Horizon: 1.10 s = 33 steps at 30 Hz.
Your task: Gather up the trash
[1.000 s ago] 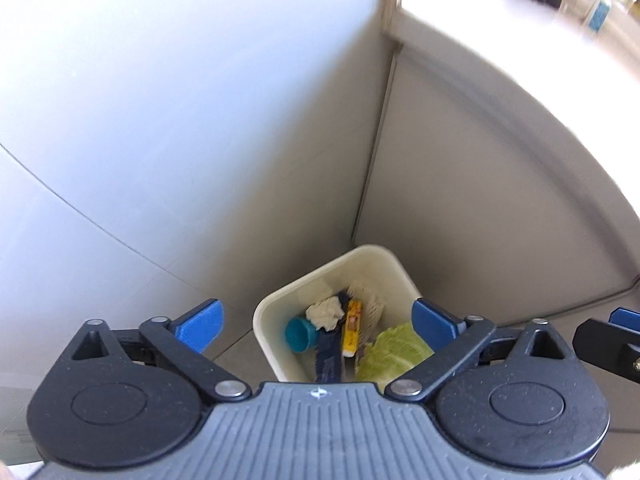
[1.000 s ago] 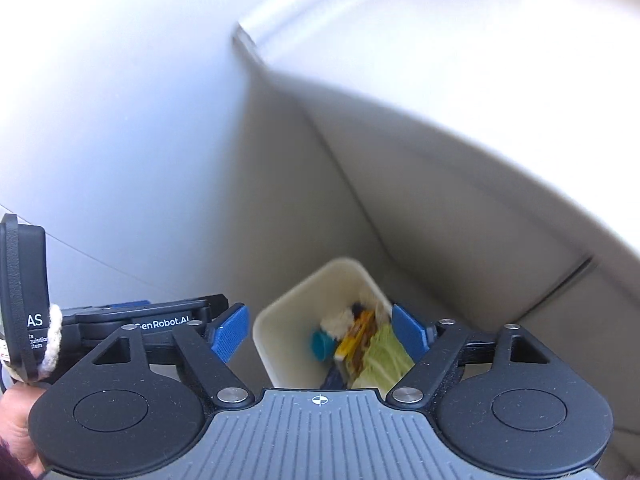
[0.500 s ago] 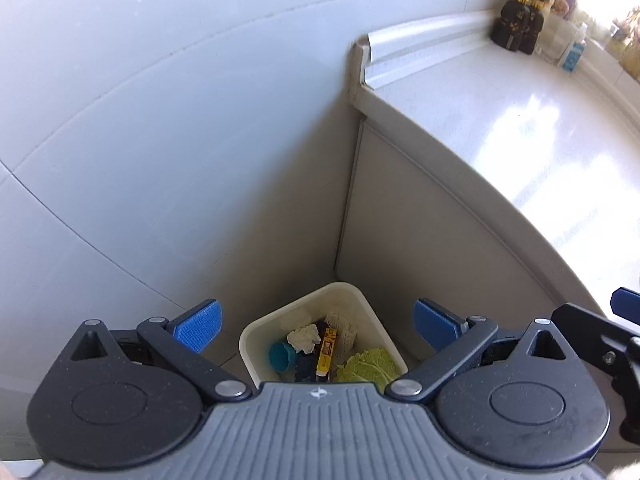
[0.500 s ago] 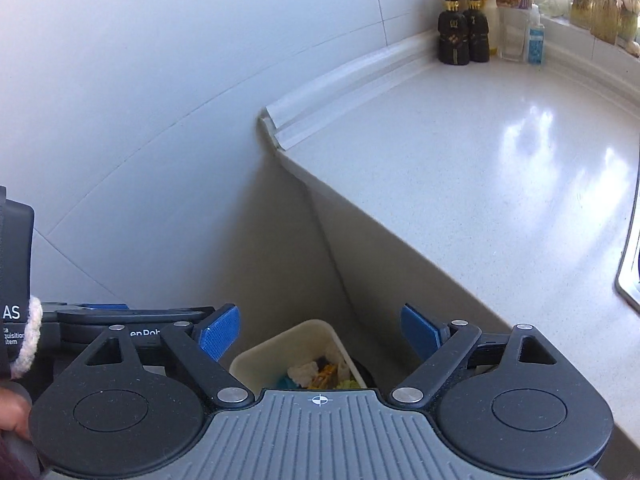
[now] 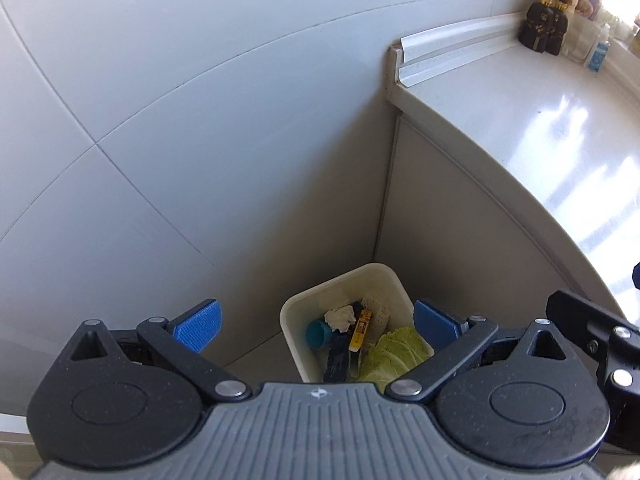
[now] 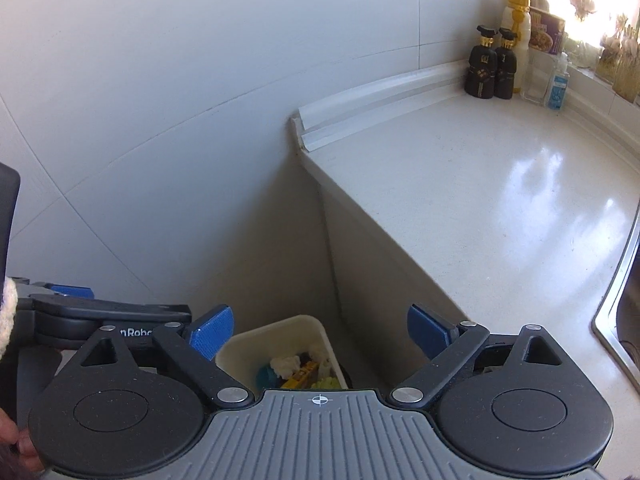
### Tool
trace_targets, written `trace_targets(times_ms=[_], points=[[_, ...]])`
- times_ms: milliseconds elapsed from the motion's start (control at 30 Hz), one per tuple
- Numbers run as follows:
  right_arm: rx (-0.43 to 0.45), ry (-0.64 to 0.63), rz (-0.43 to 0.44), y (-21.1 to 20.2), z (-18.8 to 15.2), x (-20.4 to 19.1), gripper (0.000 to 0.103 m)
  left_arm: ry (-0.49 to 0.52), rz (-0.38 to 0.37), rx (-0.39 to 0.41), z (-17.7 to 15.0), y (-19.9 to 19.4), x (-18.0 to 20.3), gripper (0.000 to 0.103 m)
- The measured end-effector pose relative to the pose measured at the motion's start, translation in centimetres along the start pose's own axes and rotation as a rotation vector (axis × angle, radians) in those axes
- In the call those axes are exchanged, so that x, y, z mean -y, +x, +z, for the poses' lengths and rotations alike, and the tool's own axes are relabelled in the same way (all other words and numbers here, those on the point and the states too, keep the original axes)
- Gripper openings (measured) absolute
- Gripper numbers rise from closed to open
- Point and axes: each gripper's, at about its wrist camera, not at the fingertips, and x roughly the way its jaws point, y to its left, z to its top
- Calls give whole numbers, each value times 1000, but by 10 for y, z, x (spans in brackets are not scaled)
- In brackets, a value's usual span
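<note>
Both sets of jaws stand released, nothing held; right gripper (image 6: 319, 332) jaws lately widened; cream plastic bin (image 5: 298, 314) trash judged light, soft; crumpled white tissue (image 5: 339, 317) pinched anywhere.

The bin (image 5: 298, 312) stands on the floor in the corner where the tiled wall (image 5: 200, 120) meets the cabinet side (image 5: 460, 232), below the tabletop (image 6: 480, 184). In the bin, a cup (image 5: 318, 334) lies left, a crumpled tissue (image 5: 339, 317) behind it, a small box (image 5: 359, 330) in the middle and a cabbage leaf (image 5: 394, 352) right. Bottles (image 6: 492, 64) stand at the tabletop's far end against the wall.
</note>
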Motion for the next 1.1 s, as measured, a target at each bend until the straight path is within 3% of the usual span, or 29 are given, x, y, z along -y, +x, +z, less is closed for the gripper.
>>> trace_targets(times_ms=[200,433,1100], points=[[-11,-15,-33,-22,-12,-8,98,-35,-9,-24,-23,-25,-9,102],[52,-47,-120,-66,-27,-25,100,-17,-34,-29,-49,-53,-13,102],[130,-60,-176,-124,-49,-56,101,-64,-68,7,-88,-92,-20,102]])
